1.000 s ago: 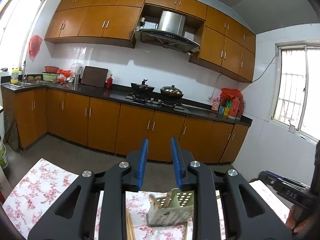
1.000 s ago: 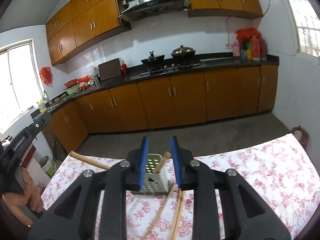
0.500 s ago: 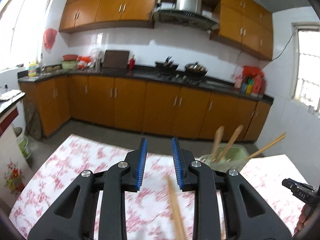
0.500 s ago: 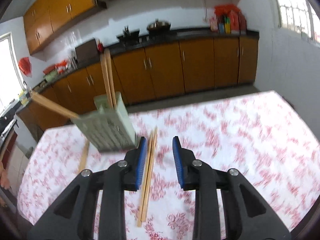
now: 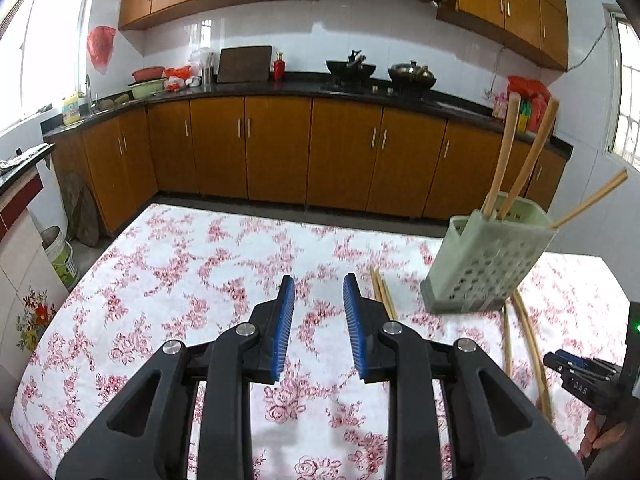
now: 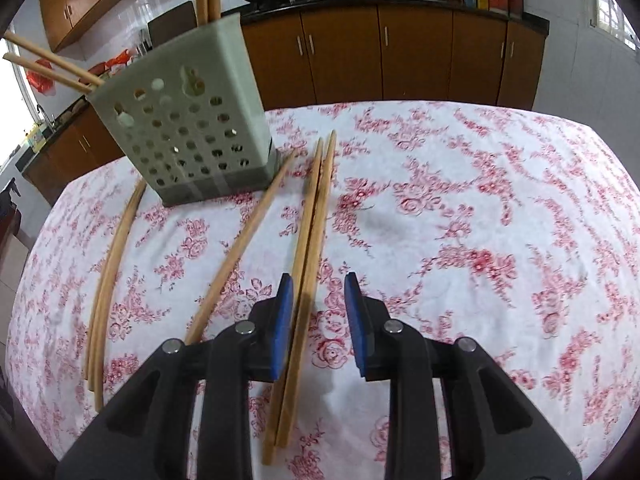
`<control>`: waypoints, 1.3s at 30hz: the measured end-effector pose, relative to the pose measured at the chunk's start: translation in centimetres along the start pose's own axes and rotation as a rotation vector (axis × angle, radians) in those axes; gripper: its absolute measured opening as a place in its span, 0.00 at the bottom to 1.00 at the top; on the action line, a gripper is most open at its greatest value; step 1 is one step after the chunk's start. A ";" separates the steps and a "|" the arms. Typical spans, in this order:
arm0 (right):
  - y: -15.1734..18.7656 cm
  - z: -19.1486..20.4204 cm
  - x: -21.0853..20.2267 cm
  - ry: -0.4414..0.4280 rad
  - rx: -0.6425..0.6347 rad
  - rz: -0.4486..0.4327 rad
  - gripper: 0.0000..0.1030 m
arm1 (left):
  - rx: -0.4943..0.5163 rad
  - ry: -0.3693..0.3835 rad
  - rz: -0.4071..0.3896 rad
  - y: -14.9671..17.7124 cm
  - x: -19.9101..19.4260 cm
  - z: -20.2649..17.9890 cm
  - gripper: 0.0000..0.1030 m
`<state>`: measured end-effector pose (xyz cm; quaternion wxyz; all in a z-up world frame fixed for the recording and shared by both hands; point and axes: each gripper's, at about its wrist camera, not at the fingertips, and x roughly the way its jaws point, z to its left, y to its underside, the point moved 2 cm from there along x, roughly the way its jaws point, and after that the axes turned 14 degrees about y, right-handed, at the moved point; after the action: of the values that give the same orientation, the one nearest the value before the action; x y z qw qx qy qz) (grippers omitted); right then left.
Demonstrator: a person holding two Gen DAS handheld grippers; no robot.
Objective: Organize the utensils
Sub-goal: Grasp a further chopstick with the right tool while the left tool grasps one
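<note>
Chopsticks (image 6: 308, 248) beside perforated green holder (image 6: 188, 128)

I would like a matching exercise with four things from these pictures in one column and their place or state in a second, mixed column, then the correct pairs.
Things:
1. green holder
2. pair of chopsticks
3. left gripper
4. single chopstick

Places or states:
A. open above bare cloth
B. lies alone, its far end at the holder's base
C. between the right gripper's fingers
D. stands with chopsticks inside

Pairs: 1-D, 2-C, 3-A, 4-B

Table under a red-floral white cloth (image 6: 460, 208). Pale green perforated holder (image 6: 188, 128) stands on it ahead-left of the right jaws; 2 chopsticks (image 6: 310, 248) lie paired between those jaws. 1 single chopstick (image 6: 248, 240) lies just left, 2 more (image 6: 110, 264) far left.
</note>
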<state>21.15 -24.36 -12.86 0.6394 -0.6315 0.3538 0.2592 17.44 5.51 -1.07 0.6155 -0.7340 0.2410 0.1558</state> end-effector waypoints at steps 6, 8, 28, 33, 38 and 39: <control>0.0 0.3 0.7 0.056 -0.045 -0.005 0.20 | -0.003 0.005 0.032 0.8 0.8 0.4 0.26; 0.2 0.2 1.1 0.079 -0.054 -0.001 0.18 | -0.001 0.007 0.041 1.1 0.9 0.4 0.26; 0.4 -6.2 1.8 0.236 0.070 -0.010 0.08 | 0.020 0.184 0.298 7.9 5.4 -3.5 0.25; 0.1 -6.1 1.7 0.232 0.070 -0.008 0.08 | 0.028 0.177 0.317 8.6 5.8 -4.0 0.25; 0.3 -6.1 1.6 0.230 0.071 -0.007 0.08 | 0.038 0.159 0.339 9.2 6.4 -4.2 0.22; 0.2 -6.1 1.6 0.230 0.070 -0.007 0.08 | 0.039 0.157 0.338 9.2 6.4 -4.3 0.22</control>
<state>21.18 -30.54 -13.98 0.6172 -0.6355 0.4316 0.1702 17.46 -0.86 -11.23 0.5742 -0.6808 0.4112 0.1943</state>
